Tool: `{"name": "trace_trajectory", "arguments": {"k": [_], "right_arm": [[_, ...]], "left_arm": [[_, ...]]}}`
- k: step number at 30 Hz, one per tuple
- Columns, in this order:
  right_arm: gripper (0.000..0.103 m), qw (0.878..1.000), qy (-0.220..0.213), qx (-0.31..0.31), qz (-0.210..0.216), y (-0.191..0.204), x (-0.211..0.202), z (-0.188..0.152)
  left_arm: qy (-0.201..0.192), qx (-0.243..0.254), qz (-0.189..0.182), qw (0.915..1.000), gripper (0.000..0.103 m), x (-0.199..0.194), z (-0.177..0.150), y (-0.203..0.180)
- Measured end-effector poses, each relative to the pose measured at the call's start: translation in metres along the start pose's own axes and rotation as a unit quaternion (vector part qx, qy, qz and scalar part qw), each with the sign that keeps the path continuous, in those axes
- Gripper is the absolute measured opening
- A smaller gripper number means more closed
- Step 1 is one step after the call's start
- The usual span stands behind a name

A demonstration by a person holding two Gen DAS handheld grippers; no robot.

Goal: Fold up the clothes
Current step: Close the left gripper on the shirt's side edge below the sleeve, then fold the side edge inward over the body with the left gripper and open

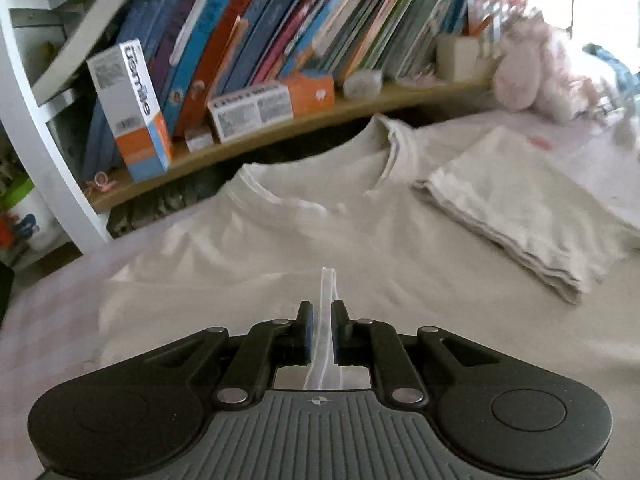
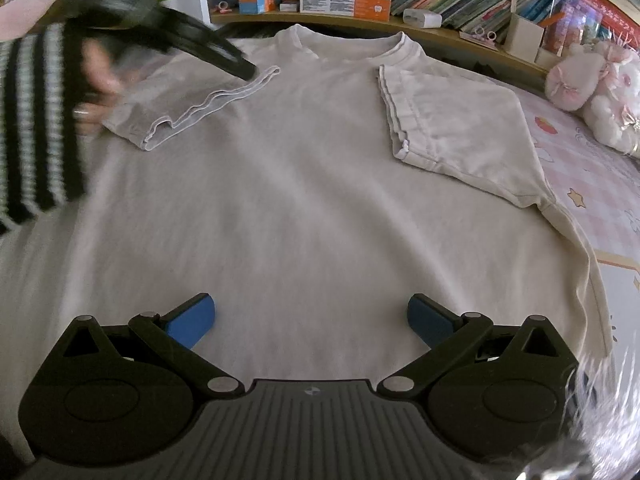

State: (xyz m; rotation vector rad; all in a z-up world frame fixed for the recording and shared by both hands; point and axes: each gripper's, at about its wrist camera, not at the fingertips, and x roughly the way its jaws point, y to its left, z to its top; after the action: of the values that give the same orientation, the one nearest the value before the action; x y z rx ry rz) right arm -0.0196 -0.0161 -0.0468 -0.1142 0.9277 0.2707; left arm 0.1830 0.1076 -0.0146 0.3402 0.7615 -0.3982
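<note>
Your left gripper [image 1: 321,320] pinches the hem of the left sleeve [image 2: 192,108]; the right gripper [image 2: 311,320] hangs spread wide, empty. The T-shirt [image 2: 312,184] lies flat on the bed [image 2: 592,168], collar at twelve o'clock. Right sleeve [image 2: 452,120] folded in at two o'clock; left sleeve going over, body folds apparently remain.

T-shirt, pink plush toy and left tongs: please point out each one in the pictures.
T-shirt [image 2: 312,184], right wrist view, on the middle of its chest.
pink plush toy [image 2: 600,84], right wrist view, on its body beside the shirt.
left tongs [image 1: 322,320], left wrist view, between the fingertips pinching the sleeve hem.
</note>
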Motion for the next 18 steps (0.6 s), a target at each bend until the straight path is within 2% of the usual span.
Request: {"name": "trace_trajectory", "arguments": {"k": [4, 6, 8, 9, 10, 11, 12, 13, 14, 15, 17, 18], "right_arm": [[0.103, 1.000, -0.004, -0.008, 0.006, -0.002, -0.003, -0.004], [0.103, 1.000, -0.005, -0.012, 0.010, -0.002, -0.004, -0.006], [0.103, 1.000, -0.006, -0.016, 0.013, -0.003, -0.004, -0.006], [0.103, 1.000, -0.006, -0.018, 0.015, -0.004, -0.004, -0.006], [0.103, 1.000, -0.006, -0.020, 0.017, -0.004, -0.004, -0.007], [0.103, 1.000, -0.007, -0.023, 0.019, -0.005, -0.005, -0.007], [0.103, 0.999, -0.009, -0.025, 0.021, -0.005, -0.005, -0.008], [0.103, 0.999, -0.011, -0.027, 0.022, -0.005, -0.005, -0.008], [0.103, 0.999, -0.012, -0.028, 0.023, -0.006, -0.005, -0.009], [0.103, 0.999, -0.013, -0.029, 0.024, -0.006, -0.005, -0.008], [0.103, 0.999, -0.012, -0.031, 0.025, -0.005, -0.004, -0.007], [0.103, 0.999, -0.011, -0.032, 0.026, -0.006, -0.004, -0.007]], "left_arm": [[-0.004, -0.005, 0.032, 0.9995, 0.013, 0.013, 0.006, -0.008], [-0.010, -0.012, 0.025, 0.9996, 0.003, 0.014, 0.006, -0.006], [-0.020, -0.053, 0.003, 0.9984, 0.000, 0.013, 0.006, 0.006], [-0.034, -0.096, -0.012, 0.9947, 0.000, 0.007, 0.006, 0.019], [-0.068, -0.148, -0.026, 0.9862, 0.000, -0.006, 0.004, 0.036], [-0.111, -0.197, -0.038, 0.9735, 0.000, -0.020, 0.000, 0.050], [-0.143, -0.232, -0.048, 0.9608, 0.000, -0.031, -0.002, 0.060], [-0.160, -0.256, -0.056, 0.9516, 0.001, -0.037, -0.004, 0.065], [-0.157, -0.263, -0.058, 0.9501, 0.001, -0.035, -0.002, 0.067], [-0.144, -0.261, -0.057, 0.9529, 0.001, -0.030, 0.002, 0.068], [-0.106, -0.239, -0.056, 0.9635, 0.006, -0.016, 0.010, 0.067], [-0.090, -0.223, -0.044, 0.9696, 0.006, -0.011, 0.013, 0.064]]}}
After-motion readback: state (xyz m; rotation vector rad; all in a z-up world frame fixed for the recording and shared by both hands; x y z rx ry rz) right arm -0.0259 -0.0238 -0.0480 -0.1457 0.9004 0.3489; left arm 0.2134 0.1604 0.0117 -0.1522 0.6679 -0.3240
